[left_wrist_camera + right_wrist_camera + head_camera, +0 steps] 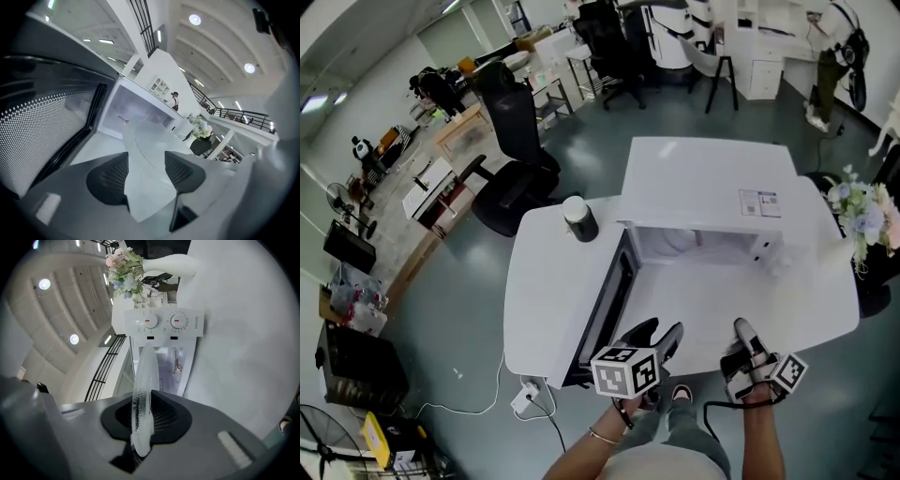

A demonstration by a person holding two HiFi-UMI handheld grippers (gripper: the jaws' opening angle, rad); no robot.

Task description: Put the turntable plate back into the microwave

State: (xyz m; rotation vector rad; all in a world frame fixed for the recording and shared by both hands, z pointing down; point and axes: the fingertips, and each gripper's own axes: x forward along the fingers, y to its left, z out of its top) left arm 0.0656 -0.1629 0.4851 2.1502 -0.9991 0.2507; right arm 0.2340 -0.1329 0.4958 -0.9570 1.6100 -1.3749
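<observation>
The clear glass turntable plate stands edge-on in my right gripper, which is shut on its rim. It points at the white microwave's open cavity below the two control knobs. In the left gripper view the plate runs flat between the two dark pads without either pressing on it, so my left gripper is open. In the head view both grippers, left and right, hover at the table's near edge in front of the cavity. The plate is hard to make out there.
The microwave door hangs open to the left, close beside my left gripper. A dark cylinder with a white lid stands on the white table at the microwave's left. Flowers sit at the right edge. A power strip lies on the floor.
</observation>
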